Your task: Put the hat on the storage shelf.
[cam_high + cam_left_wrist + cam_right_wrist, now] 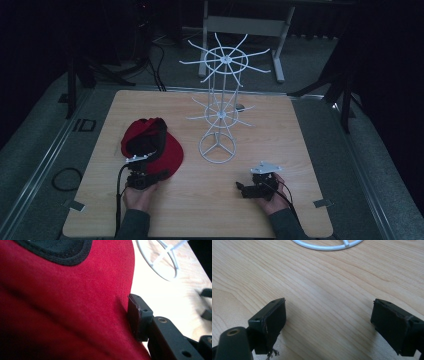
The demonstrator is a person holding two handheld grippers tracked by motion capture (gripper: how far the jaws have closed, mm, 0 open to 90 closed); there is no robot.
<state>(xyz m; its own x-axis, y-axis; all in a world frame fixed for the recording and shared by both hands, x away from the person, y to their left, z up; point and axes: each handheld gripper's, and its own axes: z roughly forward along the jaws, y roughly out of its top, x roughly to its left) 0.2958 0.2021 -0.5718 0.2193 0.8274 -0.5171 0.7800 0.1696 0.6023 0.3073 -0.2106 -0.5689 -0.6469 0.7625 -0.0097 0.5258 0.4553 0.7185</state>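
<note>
High view: a red cap (pixel 150 146) lies on the table (pixel 280 145) at nine o'clock of a white wire rack (pixel 218 120). The left gripper (pixel 141 165) meets the cap's brim.

Left gripper view: one pad (pixel 136 315) presses the cap (pixel 62 302); a full grip cannot be told.

Right gripper view: the right gripper (pixel 328 325) gapes wide, empty.

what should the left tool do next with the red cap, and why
Probably close the left tool on the red cap before lifting. In the left gripper view one pad sits against the red brim with the cap between the jaws, but a firm grip can't be confirmed. The white wire rack stands just beside it; the right tool rests open.
</note>
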